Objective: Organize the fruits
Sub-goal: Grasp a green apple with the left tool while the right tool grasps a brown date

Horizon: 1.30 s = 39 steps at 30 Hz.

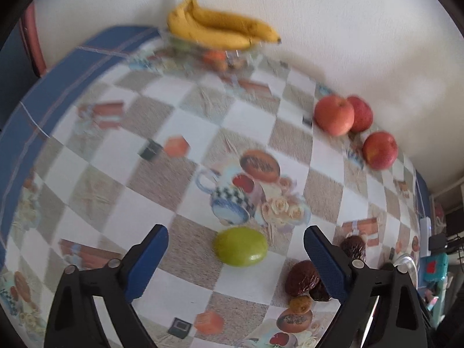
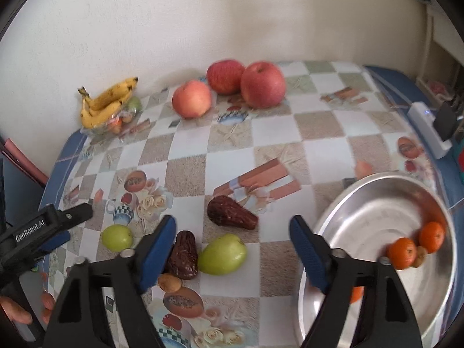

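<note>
1. Left gripper (image 1: 235, 256) has its jaws spread wide with nothing between the blue pads. It hangs over the table (image 1: 185, 121) right above a small green fruit (image 1: 240, 246), which sits between the two fingers in the left wrist view but isn't touched.
2. Right gripper (image 2: 233, 248) is also wide open and empty, hovering over the near edge of the table.
3. A bigger green fruit (image 2: 222, 254) lies just in front of the right gripper, touching a dark brown wrinkly fruit (image 2: 183, 253) beside its left finger. A small tan fruit (image 2: 170, 282) sits right by that one, closer to the near edge.
4. Another dark brown fruit (image 2: 230, 211) lies a bit further in, toward the middle of the table.
5. Metal bowl (image 2: 362, 203) is at the right edge of the table. Two oranges (image 2: 402, 253) touch each other against its right wall, with a small brownish thing tucked between them; can't tell what it is.
6. Three apples (image 2: 262, 84) are grouped at the far edge by the wall, two touching and the paler one just beside.
7. Bananas (image 2: 107, 101) rest on top of a clear dish in the far left corner, with a few small fruits under them, too blurry to name.
8. White power strip (image 2: 429, 133) lies along the far right edge.
</note>
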Motion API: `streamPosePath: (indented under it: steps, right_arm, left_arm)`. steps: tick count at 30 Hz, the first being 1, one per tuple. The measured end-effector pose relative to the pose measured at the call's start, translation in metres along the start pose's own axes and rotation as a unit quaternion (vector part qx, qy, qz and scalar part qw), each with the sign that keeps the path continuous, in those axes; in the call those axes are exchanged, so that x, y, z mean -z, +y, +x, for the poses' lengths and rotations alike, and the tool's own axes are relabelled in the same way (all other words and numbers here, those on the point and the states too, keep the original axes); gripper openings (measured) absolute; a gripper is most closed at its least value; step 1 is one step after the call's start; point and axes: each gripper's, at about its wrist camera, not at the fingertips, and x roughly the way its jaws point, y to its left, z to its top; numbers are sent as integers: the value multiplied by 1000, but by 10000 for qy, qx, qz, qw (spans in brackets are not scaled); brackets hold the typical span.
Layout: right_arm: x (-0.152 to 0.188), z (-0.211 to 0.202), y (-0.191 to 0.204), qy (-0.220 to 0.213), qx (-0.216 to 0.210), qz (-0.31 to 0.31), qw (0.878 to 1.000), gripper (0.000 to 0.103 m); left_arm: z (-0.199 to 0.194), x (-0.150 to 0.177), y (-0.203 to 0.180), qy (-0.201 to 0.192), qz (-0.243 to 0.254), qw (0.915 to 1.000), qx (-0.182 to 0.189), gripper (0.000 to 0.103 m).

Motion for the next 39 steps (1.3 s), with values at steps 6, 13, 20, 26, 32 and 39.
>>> streamPosePath:
  steps: [6, 13, 20, 26, 32, 39]
  right_arm:
    - [2, 38, 0, 367, -110, 244, 9990, 75]
    - [-1, 56, 4, 475, -19, 265, 9985, 75]
    - [1, 64, 5, 505, 129, 256, 9983, 58]
    - [1, 61, 8, 453, 153, 135, 9988, 57]
    - [-4, 40, 15, 240, 183, -18, 9995, 57]
    - [2, 13, 12, 286, 272, 50, 9992, 57]
  left_arm:
    - [33, 6, -2, 444, -89, 9990, -48, 90]
    - [45, 5, -6, 525, -29, 9986, -62, 78]
    - [49, 6, -7, 582, 3, 9982, -145, 55]
    - [46, 8, -2, 552, -76, 9984, -108, 55]
    - [33, 5, -6, 420, -65, 9991, -18, 55]
    - [8, 3, -16, 185, 38, 9996, 190, 55]
